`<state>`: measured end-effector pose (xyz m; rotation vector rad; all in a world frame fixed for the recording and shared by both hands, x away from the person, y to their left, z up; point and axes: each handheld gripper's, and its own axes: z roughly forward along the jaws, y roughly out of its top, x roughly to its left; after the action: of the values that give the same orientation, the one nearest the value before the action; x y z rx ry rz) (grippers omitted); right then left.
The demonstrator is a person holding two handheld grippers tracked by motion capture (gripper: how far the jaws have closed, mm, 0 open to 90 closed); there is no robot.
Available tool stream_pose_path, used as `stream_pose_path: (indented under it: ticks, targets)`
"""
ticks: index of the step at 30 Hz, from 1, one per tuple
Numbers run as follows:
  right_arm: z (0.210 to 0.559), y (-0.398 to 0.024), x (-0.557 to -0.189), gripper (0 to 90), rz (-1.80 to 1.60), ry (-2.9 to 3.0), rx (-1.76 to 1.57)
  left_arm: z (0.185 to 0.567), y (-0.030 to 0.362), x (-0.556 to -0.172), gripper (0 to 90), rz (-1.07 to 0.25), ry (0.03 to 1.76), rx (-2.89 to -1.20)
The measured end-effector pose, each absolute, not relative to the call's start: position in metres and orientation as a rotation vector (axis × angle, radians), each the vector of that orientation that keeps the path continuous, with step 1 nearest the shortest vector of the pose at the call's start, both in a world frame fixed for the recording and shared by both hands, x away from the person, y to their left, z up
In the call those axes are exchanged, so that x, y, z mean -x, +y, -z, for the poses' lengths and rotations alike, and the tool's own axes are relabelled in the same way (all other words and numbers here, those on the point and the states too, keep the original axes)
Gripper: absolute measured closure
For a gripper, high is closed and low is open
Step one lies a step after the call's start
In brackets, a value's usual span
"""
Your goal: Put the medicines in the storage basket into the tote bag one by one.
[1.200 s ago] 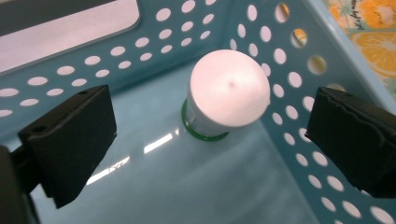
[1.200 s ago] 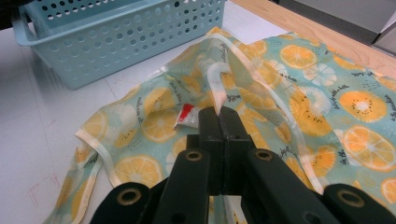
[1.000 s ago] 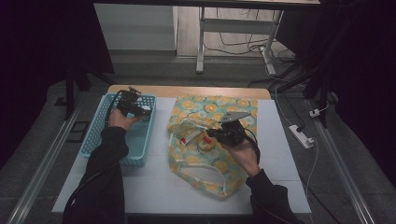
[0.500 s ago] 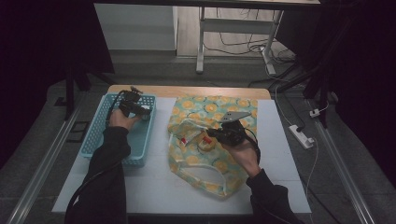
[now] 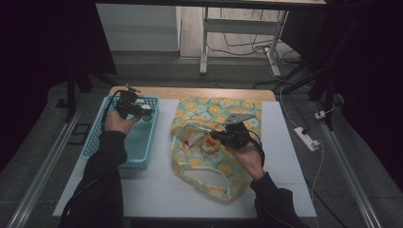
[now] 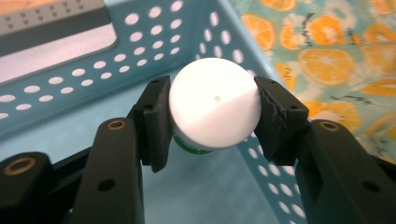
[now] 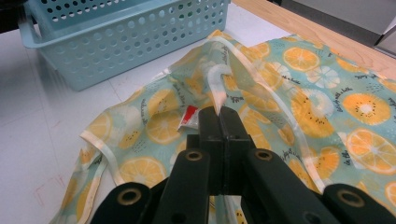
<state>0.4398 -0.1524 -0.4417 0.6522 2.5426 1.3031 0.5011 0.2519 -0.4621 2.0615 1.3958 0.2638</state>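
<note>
Your left gripper (image 6: 212, 116) is clamped on a white round-topped bottle (image 6: 214, 108) (a green band shows at its underside), one pad on each side of it. You hold it above the light blue perforated basket (image 5: 138, 142), near the basket's far end. Your right gripper (image 7: 219, 116) has its jaws pressed together, pinching a fold of the fruit-print fabric bag (image 5: 216, 142), which lies on the white table (image 5: 157, 190) just beside the basket.

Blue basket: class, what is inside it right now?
The left gripper holds a white-capped container inside the blue basket. Below it is bare floor; the jaws hide the rest.
</note>
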Motion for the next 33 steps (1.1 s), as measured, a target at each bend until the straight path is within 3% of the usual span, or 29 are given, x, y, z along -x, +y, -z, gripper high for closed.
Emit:
stream_pose_path:
  ticks: [19, 33]
  targets:
    - [0.44, -0.153, -0.439, 90.0, -1.314, 2.538, -0.65, 0.416, 0.239, -0.457, 50.1, -0.307, 1.23, -2.064]
    - [0.438, -0.154, -0.439, 90.0, -1.32, 2.532, -0.646, 0.402, 0.209, -0.425, 50.0, -0.252, 1.07, -2.074]
